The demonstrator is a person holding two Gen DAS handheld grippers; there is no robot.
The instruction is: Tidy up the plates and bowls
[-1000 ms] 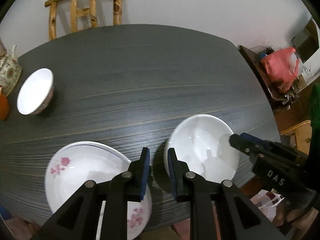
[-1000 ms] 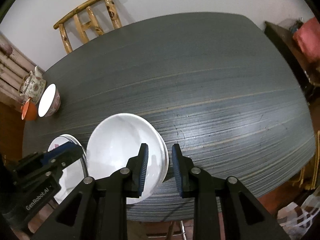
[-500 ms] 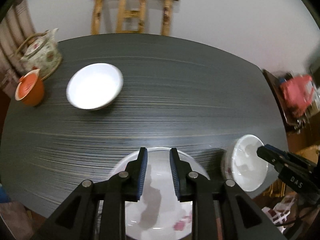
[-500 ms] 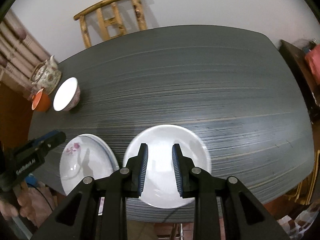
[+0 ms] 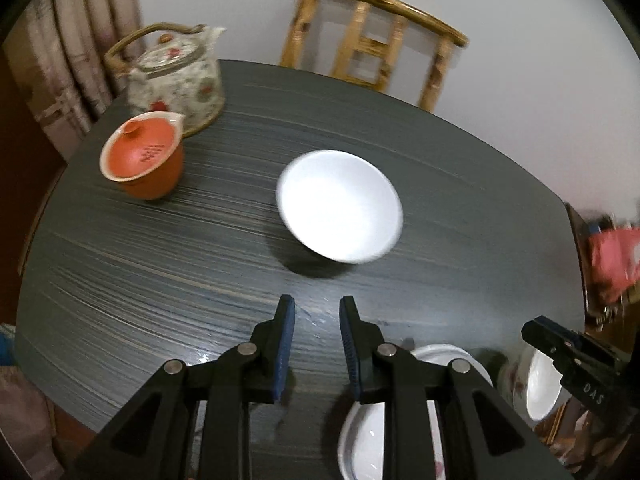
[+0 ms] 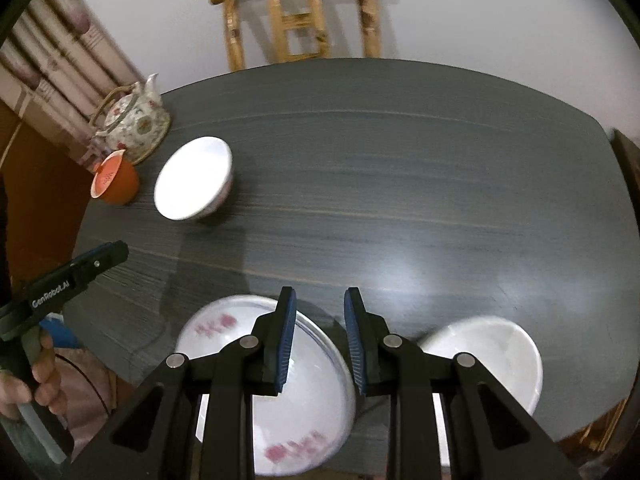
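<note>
A small white bowl stands on the dark table, ahead of my left gripper, which is open and empty above the table. The bowl also shows in the right wrist view at far left. My right gripper is open and empty above a large plate with pink flowers at the near edge. A plain white bowl sits to its right. In the left wrist view the flowered plate lies at lower right, partly hidden by my fingers.
A flowered teapot and an orange lidded cup stand at the table's far left. A wooden chair is behind the table. The right gripper shows at the lower right of the left wrist view.
The left gripper has swung left and forward, from over the flowered plate to the small white bowl. The right gripper has moved left, from the plain white bowl to over the flowered plate.
</note>
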